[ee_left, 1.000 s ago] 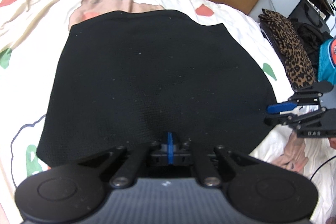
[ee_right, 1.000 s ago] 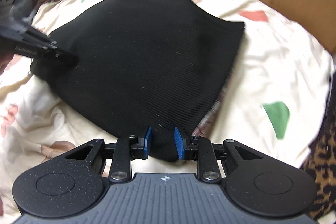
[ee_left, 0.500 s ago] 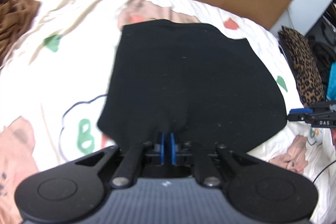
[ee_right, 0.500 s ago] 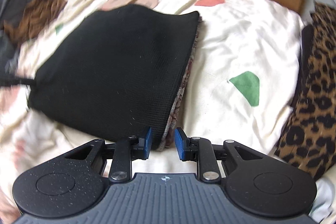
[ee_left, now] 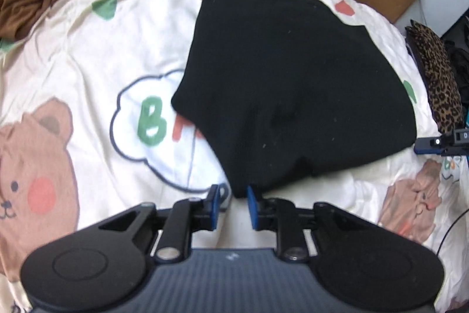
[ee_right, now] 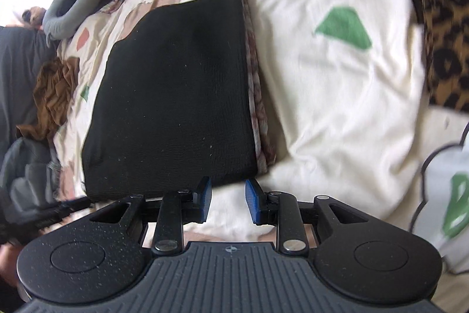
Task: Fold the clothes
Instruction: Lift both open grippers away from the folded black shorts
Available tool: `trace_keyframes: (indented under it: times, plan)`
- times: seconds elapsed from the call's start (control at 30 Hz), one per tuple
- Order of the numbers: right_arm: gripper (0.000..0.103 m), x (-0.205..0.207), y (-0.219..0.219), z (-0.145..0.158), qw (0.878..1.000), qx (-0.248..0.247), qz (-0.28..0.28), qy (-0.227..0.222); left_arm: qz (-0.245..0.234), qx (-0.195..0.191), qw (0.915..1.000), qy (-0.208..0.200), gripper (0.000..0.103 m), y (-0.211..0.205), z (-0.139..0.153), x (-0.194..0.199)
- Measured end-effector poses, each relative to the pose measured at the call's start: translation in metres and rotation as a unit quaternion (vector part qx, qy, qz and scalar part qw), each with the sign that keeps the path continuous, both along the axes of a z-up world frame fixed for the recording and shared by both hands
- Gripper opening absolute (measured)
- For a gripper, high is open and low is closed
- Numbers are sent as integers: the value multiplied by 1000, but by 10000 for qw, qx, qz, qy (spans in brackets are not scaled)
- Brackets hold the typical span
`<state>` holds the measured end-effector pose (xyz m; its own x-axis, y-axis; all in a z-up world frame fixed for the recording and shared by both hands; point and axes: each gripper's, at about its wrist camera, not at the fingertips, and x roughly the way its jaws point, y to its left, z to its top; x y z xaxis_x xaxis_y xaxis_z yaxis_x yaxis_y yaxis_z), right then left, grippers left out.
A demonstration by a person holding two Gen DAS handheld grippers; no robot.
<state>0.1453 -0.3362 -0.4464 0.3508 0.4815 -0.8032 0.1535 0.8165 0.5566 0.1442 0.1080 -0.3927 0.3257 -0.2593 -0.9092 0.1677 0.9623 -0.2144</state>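
Both grippers have let go: left gripper [ee_left: 232, 203] and right gripper [ee_right: 225, 199] now gape empty at the black garment's [ee_left: 293, 90] near edge; it lies folded flat mid-frame on the bear-print sheet [ee_left: 73, 78], patterned lining showing along its right edge

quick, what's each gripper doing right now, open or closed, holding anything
Left gripper: open, holding nothing; black garment corner lies at its fingertips.
Right gripper: open, empty, at the garment's edge.
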Motion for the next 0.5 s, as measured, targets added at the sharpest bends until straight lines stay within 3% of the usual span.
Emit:
trace_keyframes:
  times: [0.1, 0.17, 0.37, 0.43, 0.47, 0.5]
  plan:
    - [34, -2, -1, -14, 9989, 366, -246, 153, -45, -80, 10000, 12, 25, 2, -7, -1]
    - [41, -4, -5, -29, 9949, 769, -596, 282, -89, -94, 9999, -25, 26, 2, -11, -1]
    - [39, -6, -8, -39, 9861, 1185, -1146, 217, -223, -185, 9993, -225, 25, 5, -19, -2]
    - [24, -6, -9, -42, 9821, 1322, -1329, 196, -242, -195, 9991, -288, 21, 6, -19, -4]
    - [11, -6, -9, -44, 9799, 1391, -1420, 185, -265, -181, 9990, -321, 16, 6, -18, -5]
    - [10, -7, -10, -45, 9775, 1459, -1510, 174, -290, -172, 9988, -353, 6, 6, -17, -6]
